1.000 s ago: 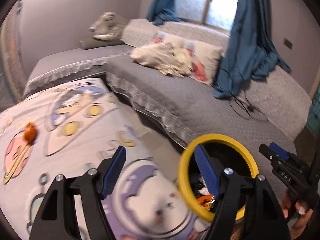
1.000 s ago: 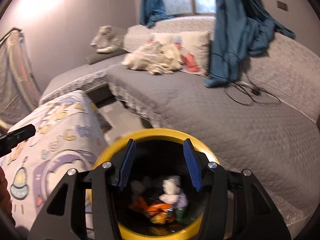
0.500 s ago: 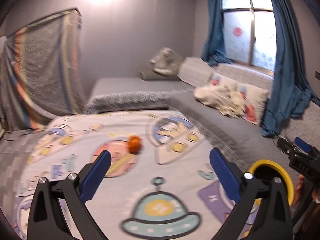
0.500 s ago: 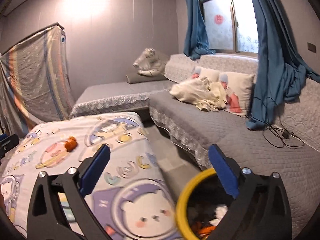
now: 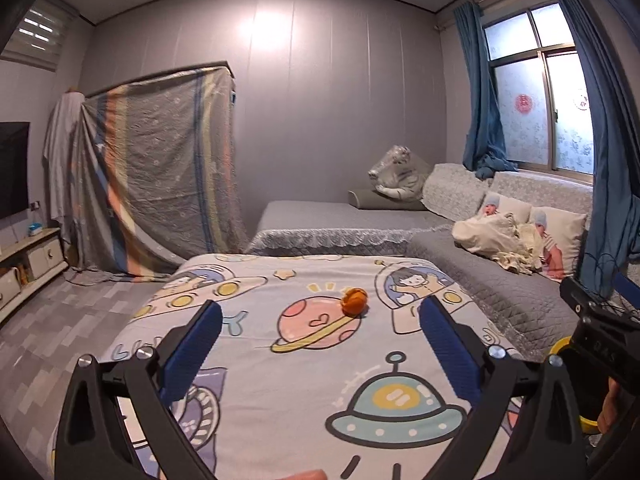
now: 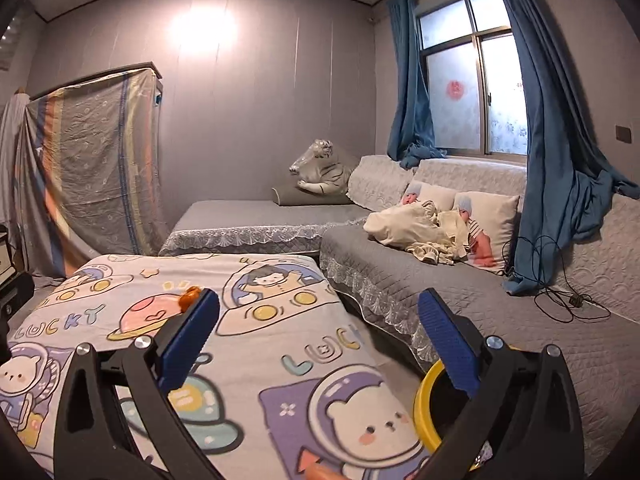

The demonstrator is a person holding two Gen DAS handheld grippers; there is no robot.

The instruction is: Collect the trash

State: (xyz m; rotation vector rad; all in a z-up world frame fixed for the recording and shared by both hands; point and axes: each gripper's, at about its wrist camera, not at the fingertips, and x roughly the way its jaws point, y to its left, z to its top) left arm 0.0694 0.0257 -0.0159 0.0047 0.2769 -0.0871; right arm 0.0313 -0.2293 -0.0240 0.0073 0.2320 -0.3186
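A small crumpled orange piece of trash (image 5: pixel 354 301) lies on the cartoon-print sheet (image 5: pixel 304 392) that covers a low table; in the right wrist view the same orange piece (image 6: pixel 189 297) peeks out beside my left blue pad. My left gripper (image 5: pixel 320 344) is open and empty, pointing across the sheet toward the orange piece, still well short of it. My right gripper (image 6: pixel 318 338) is open and empty too. The yellow-rimmed black trash bin (image 6: pixel 425 404) stands on the floor between table and sofa, partly hidden behind the right finger. The bin's rim (image 5: pixel 560 346) also shows at the lower right.
A grey L-shaped sofa (image 6: pixel 460 288) runs along the right with pillows, a cream blanket (image 6: pixel 416 232) and a plush tiger (image 6: pixel 320 172). Blue curtains (image 6: pixel 556 184) hang by the window. A cloth-draped cabinet (image 5: pixel 156 172) stands at the back left, a TV stand (image 5: pixel 28 256) further left.
Both grippers swung up and left, from over the bin to facing across the table. Both sets of jaws went from partly closed to wide open. The orange piece now lies ahead of the left gripper.
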